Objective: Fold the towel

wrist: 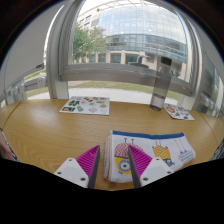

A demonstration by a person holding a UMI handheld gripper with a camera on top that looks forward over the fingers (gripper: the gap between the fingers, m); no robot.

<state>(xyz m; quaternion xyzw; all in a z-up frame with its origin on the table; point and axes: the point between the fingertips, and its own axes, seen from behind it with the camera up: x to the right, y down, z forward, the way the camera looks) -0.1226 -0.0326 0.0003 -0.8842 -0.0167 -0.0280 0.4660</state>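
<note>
Two pink-padded fingers of the claw (112, 172) stand narrowly apart and hold nothing, poised above the near edge of the patterned towel (150, 150), which lies flat on the wooden counter (50, 130) just ahead of them. Beyond it, well apart, lie another printed cloth (86, 104) and a smaller one (178, 112) near the window (140, 40). I'd judge a clean fold needs the claw to pinch one near corner squarely, then carry it straight across.
</note>
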